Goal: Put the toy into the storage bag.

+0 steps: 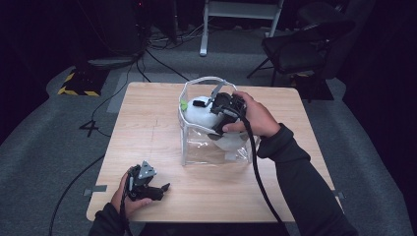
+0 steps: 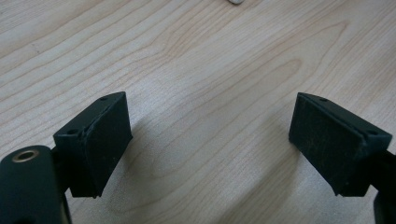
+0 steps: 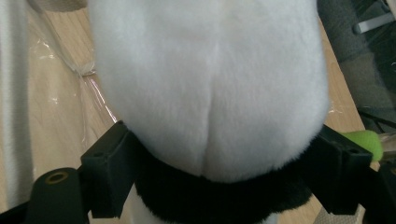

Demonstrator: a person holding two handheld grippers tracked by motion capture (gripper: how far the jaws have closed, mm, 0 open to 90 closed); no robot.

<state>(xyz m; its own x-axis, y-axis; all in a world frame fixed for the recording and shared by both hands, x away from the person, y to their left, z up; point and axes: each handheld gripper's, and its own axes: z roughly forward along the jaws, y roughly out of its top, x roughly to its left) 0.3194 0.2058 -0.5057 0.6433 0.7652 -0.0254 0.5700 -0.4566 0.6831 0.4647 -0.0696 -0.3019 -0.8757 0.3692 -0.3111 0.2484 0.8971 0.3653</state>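
Note:
A white plush toy (image 1: 201, 115) with a black band and a green part (image 1: 184, 104) sits in the mouth of a clear plastic bag (image 1: 216, 153) with white trim, mid-table. My right gripper (image 1: 216, 110) reaches into the bag from the right. In the right gripper view its pads press both sides of the plush (image 3: 210, 84) at the black band, so the right gripper (image 3: 224, 142) is shut on it. The left gripper (image 1: 160, 189) rests on the wooden table (image 1: 147, 132) near the front left edge. Its jaws stand wide open over bare wood (image 2: 210, 135).
Behind the table stand a black chair (image 1: 300, 49) and a white frame (image 1: 241, 12). Cables and a yellow-black striped base (image 1: 78, 84) lie on the grey floor at the left. A small white bit (image 2: 236, 1) lies on the wood ahead of the left gripper.

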